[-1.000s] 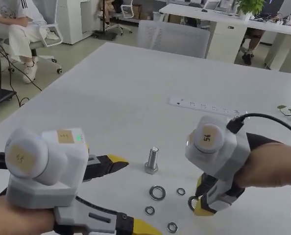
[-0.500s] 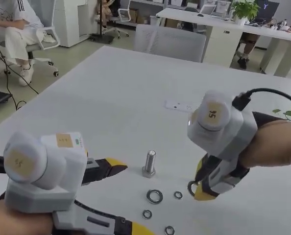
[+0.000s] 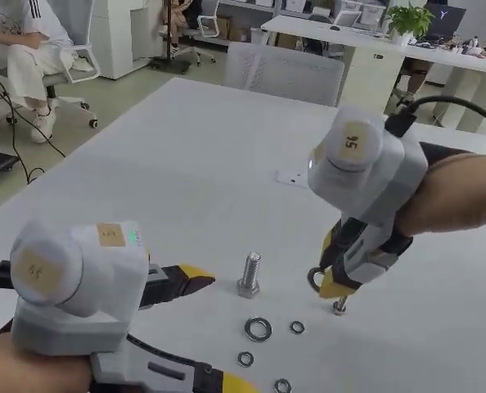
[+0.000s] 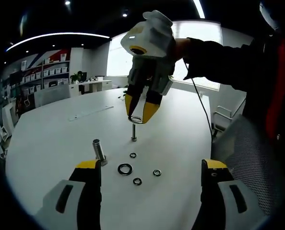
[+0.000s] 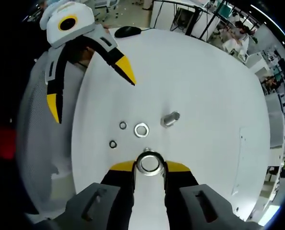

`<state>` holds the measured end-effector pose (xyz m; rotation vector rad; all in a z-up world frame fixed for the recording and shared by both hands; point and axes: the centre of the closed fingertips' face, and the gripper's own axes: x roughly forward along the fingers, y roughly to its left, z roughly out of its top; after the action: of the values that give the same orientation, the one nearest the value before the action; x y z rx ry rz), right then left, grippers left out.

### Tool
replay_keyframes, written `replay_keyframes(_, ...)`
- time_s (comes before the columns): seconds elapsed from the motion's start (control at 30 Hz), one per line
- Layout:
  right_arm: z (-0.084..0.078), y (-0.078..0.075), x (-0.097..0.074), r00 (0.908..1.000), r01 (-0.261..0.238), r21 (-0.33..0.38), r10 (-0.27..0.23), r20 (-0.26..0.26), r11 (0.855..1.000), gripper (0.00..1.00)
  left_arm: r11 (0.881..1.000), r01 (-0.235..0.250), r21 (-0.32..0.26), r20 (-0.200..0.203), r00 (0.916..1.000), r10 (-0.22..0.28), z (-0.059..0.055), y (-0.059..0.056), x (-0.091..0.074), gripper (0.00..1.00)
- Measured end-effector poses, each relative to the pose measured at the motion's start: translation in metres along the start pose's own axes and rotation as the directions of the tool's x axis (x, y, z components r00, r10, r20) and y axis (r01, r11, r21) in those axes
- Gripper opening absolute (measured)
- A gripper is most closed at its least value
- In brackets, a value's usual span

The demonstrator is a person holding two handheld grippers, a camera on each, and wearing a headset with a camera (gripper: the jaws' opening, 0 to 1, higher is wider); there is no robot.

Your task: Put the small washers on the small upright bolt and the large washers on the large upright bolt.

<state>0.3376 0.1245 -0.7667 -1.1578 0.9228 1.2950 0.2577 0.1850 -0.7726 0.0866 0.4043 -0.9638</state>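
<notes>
The large upright bolt stands mid-table, and the small upright bolt is to its right. My right gripper hangs just above the small bolt, shut on a metal washer held flat between its yellow tips. On the table lie a large washer and three small washers, nearer me than the bolts. My left gripper is open and empty, low at the near left, and points at the bolts. The left gripper view has the right gripper with its washer over the small bolt.
A white power strip lies farther back on the white table. Office chairs, desks and a seated person are beyond the table's far edge. The table surface around the bolts is bare.
My right gripper has risen and moved a little away from me with the washer in it, which uncovers the small bolt below it. The left gripper has stayed about where it was.
</notes>
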Motion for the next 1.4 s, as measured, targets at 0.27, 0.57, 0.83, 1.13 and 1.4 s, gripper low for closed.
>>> replay_keyframes(0.27,0.018,-0.011,-0.005,0.9999,0.007,-0.038,-0.006,0.01,0.999,0.23,1.0,-0.009,-0.003,0.003,1.0,0.009,0.001,0.001,-0.002,0.86)
replay_keyframes(0.57,0.035,-0.026,-0.003,0.9998,0.01,-0.071,-0.009,0.019,0.997,0.23,1.0,-0.02,-0.008,-0.003,0.9998,0.02,-0.001,0.005,-0.003,0.86)
replay_keyframes(0.83,0.045,-0.037,0.003,0.9998,0.003,-0.098,-0.001,0.02,0.995,0.23,0.999,-0.044,-0.022,0.002,0.999,0.044,-0.002,0.011,-0.007,0.86)
replay_keyframes(1.13,0.051,-0.038,0.012,0.9998,-0.012,-0.119,0.014,0.012,0.993,0.23,0.996,-0.081,-0.04,0.011,0.9966,0.081,-0.003,0.02,-0.011,0.86)
replay_keyframes(1.4,0.057,-0.041,0.019,0.9997,-0.024,-0.14,0.025,0.008,0.99,0.23,0.992,-0.111,-0.054,0.02,0.9935,0.112,-0.003,0.028,-0.015,0.86)
